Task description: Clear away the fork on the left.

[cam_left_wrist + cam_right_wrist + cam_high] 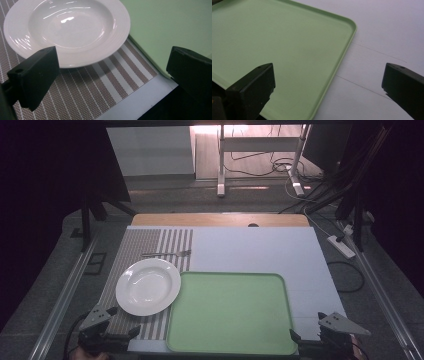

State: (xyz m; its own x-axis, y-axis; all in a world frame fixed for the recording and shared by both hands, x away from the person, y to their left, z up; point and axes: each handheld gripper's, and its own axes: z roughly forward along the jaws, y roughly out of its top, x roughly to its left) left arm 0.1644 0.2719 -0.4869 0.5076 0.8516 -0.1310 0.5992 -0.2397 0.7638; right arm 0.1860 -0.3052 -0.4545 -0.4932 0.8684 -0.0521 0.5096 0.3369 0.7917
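White plate (148,286) on striped mat (131,251), touching green tray (230,312); fork (167,253) beyond plate. Left gripper (118,321) near plate, jaws spread, empty. Right gripper (306,326) at tray corner, jaws spread, empty.

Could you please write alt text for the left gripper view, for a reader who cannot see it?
A white plate sits on a striped placemat, just beyond the open left gripper, whose two black jaws hold nothing. A green tray lies beside the plate.
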